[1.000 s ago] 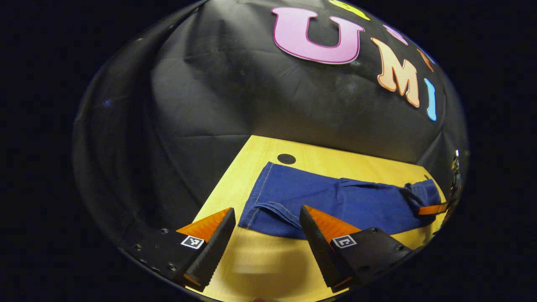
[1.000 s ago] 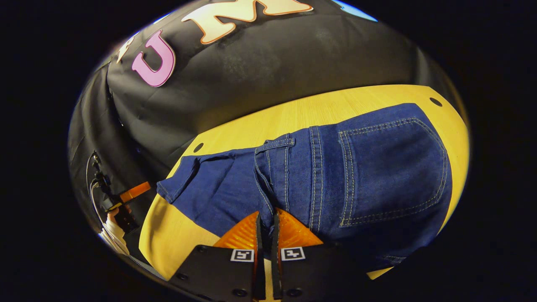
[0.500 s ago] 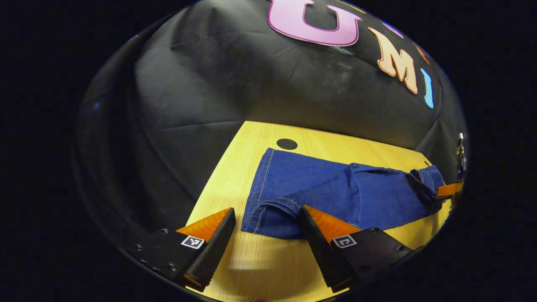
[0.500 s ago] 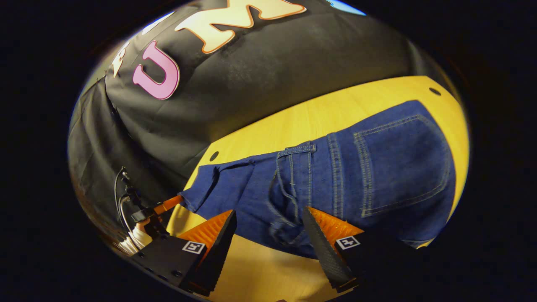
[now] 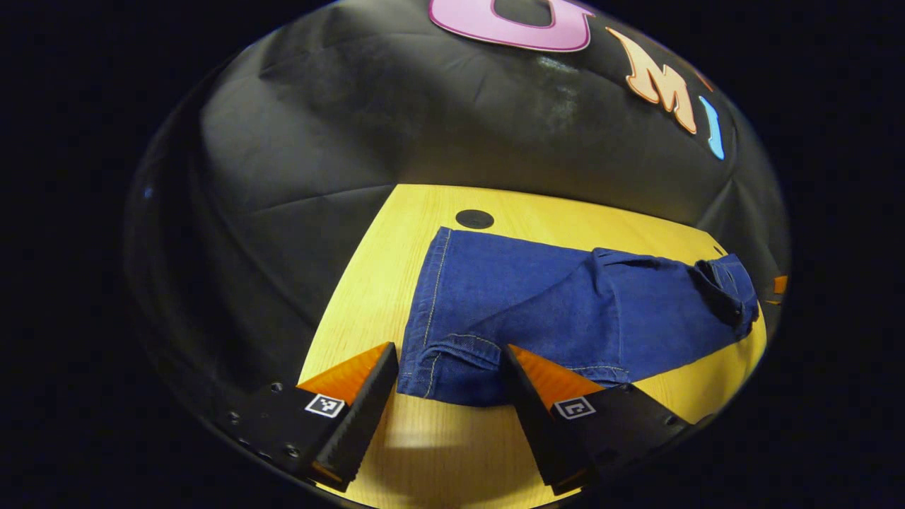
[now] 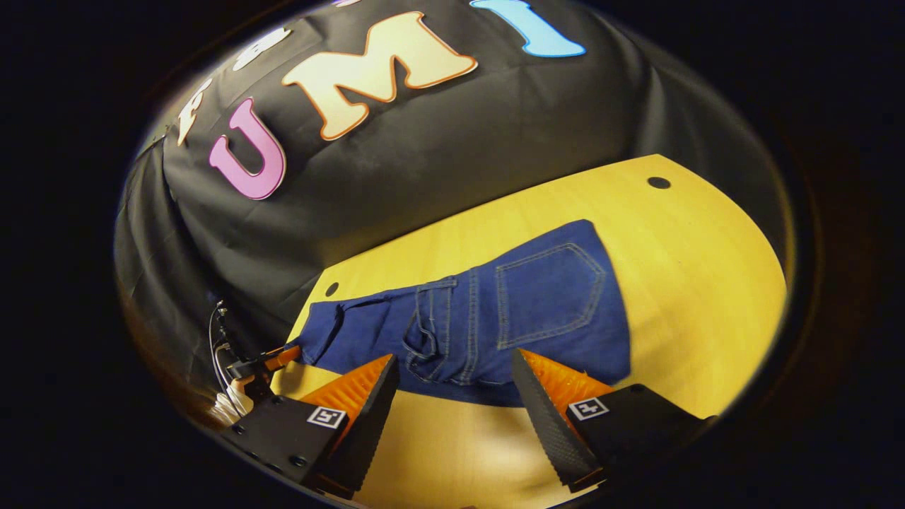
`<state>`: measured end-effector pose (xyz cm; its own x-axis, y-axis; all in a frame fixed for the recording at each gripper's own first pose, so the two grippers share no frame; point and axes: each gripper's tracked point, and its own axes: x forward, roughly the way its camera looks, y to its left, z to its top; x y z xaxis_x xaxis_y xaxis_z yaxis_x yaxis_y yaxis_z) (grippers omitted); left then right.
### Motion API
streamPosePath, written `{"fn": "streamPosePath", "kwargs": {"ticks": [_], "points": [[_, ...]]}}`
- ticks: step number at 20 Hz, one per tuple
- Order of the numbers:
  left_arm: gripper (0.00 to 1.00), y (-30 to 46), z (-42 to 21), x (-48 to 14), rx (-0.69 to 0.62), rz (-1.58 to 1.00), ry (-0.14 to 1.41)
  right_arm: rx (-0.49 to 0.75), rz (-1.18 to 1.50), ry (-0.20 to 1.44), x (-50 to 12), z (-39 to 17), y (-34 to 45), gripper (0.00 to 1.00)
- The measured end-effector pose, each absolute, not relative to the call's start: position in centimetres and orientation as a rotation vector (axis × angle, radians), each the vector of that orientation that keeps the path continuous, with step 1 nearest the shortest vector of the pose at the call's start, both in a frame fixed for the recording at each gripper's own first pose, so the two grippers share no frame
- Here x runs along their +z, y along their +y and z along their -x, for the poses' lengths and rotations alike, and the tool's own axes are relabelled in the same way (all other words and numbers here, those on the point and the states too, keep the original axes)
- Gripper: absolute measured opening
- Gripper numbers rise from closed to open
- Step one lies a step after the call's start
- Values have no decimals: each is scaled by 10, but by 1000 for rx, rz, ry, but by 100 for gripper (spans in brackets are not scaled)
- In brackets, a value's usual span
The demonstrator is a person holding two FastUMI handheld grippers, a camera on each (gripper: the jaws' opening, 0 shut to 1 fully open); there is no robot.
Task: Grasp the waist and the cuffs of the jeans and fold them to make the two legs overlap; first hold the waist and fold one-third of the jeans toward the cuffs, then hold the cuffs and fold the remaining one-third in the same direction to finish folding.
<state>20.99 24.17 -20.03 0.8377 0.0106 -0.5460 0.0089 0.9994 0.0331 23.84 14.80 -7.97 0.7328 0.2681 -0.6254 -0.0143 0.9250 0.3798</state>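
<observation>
Jeans (image 5: 565, 318): lying on table (image 5: 368, 283), legs apparently overlapped. Left gripper (image 5: 449, 385) spread, nearing cuffs (image 5: 445, 367); right gripper (image 6: 452, 396) spread, hovering beside waist (image 6: 438, 339). Waist fold is pending, needing a waist grasp.

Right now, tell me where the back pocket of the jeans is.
In the right gripper view the back pocket faces up on the jeans, above the open right gripper, on the wooden table.
</observation>
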Motion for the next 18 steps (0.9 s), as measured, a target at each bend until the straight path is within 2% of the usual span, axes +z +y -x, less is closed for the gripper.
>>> {"fn": "streamPosePath", "kwargs": {"ticks": [1, 3, 4, 8, 12, 16, 18], "points": [[90, 244, -209, -202, -8, -41, 585, 147, -368, 743, -81, -234, 144, 98], [74, 236, -213, -200, -26, -25, 583, 135, -370, 762, -86, -226, 141, 98], [58, 229, -215, -200, -44, -11, 581, 136, -367, 768, -88, -223, 142, 98], [12, 218, -218, -200, -65, 52, 570, 147, -349, 788, -90, -215, 143, 98], [1, 215, -218, -191, -66, 66, 562, 131, -347, 755, -77, -215, 135, 100], [0, 185, -216, -151, -92, 122, 492, 108, -362, 716, -62, -213, 116, 98], [0, 153, -215, -119, -148, 149, 447, 104, -369, 698, -55, -210, 108, 98]]}}
